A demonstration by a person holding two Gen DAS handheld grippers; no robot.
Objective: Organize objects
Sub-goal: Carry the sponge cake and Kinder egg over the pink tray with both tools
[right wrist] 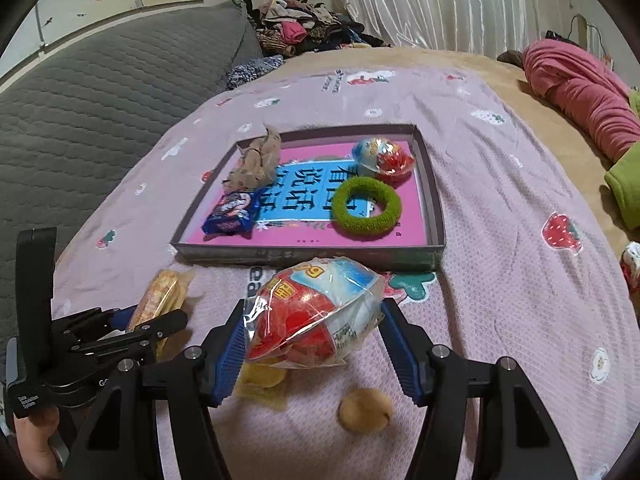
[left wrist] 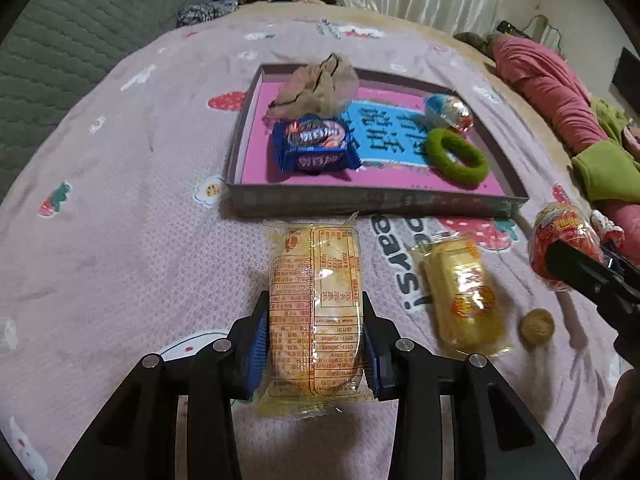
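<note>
My left gripper is shut on a yellow printed snack packet, its blue pads pressing on both long sides, and it holds the packet above the pink bedspread. In the right wrist view that gripper and the packet are at the lower left. My right gripper is shut on a red and white wrapped egg toy, which also shows at the right edge of the left wrist view as the egg toy. A grey box tray with a pink floor lies just beyond both.
The tray holds a blue cookie pack, a green fuzzy ring, another egg toy and a beige crumpled bag. A second yellow packet and a round brown item lie on the bedspread. Pink clothing lies at the right.
</note>
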